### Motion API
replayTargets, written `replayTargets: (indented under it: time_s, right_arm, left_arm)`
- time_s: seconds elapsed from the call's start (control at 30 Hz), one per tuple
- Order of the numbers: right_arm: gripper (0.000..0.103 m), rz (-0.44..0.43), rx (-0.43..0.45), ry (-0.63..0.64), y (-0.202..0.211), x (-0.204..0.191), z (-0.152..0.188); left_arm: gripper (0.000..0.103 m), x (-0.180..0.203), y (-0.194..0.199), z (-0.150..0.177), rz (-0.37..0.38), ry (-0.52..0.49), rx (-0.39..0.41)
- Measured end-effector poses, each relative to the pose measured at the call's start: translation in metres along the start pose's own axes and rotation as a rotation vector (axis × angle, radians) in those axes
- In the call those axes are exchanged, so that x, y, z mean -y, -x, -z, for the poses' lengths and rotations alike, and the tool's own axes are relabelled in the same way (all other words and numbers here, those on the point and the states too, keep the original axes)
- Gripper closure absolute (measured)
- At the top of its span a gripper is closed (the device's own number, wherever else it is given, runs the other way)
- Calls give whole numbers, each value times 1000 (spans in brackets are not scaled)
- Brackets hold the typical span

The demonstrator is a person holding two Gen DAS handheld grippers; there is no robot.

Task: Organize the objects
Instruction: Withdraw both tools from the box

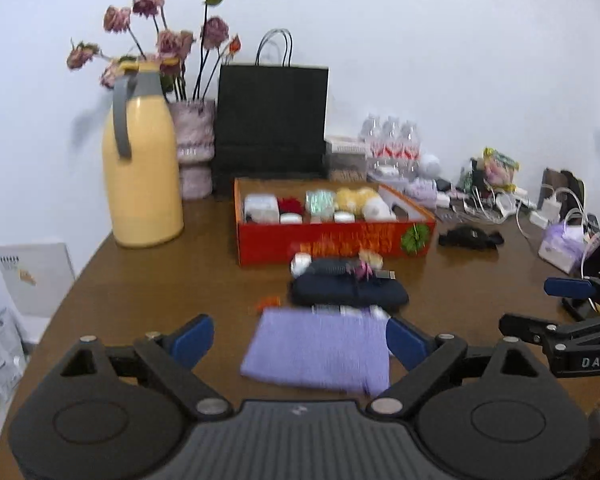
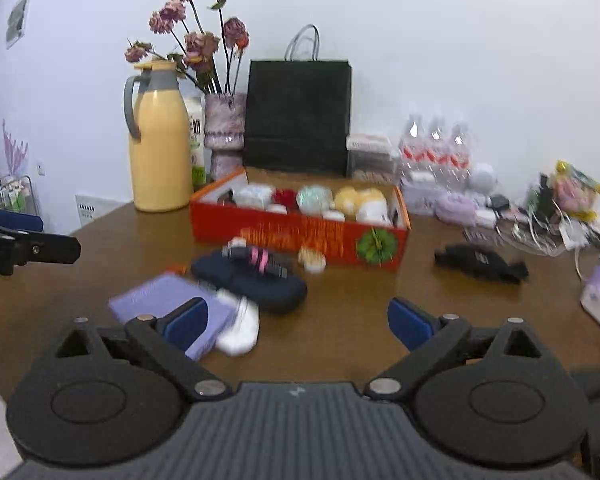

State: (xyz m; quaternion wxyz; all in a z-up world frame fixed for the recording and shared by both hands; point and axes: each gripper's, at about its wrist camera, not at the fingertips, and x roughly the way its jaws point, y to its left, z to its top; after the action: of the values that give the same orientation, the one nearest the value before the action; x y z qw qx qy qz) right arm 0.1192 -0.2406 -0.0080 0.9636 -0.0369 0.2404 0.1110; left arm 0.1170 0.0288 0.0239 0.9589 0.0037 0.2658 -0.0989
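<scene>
Both tongs are released, with their blue pads spread wide and nothing between them. The left tongs (image 1: 300,340) hover over the near edge of the table (image 1: 140,288), directly above the purple cloth (image 1: 320,348). The right tongs (image 2: 298,320) hover over bare table to the right of that cloth.

Location of the loose items: the purple cloth lies flat near the front edge. Just behind it lies a dark navy pouch (image 1: 348,292) with a small striped item (image 2: 260,258) resting on top. A white sock (image 2: 240,328) touches the cloth's right side. A black fabric item (image 2: 480,260) lies well apart, toward the right edge. The orange box (image 1: 332,236) sits mid-table and already holds several small wrapped articles.

Handling (judged from appearance):
- Purple cloth: light, soft, limp. It will likely drape when lifted; pinch at a folded edge or corner, not the flat middle.
- Navy pouch: soft, slightly padded. Grip across its narrow width; the item on top may slide off.
- White sock: light and compliant; any pinch point should serve.

Readable text: "DAS" appears in white on the body of the right tongs as seen from the left wrist view. The lettering on the box front is too blurred to read.
</scene>
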Motion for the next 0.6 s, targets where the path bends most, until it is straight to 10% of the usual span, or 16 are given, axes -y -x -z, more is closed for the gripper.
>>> replayTargets:
  time_s: [0.37,0.6]
  right_arm:
    - [7,47,-27,-1,-17,13,8]
    - [35,14,-29,-70,-94,32,-28]
  left_arm:
    - [13,-11,-32,17,-85,-5,-58]
    - [31,-43,-109,-9,14,-14,-97]
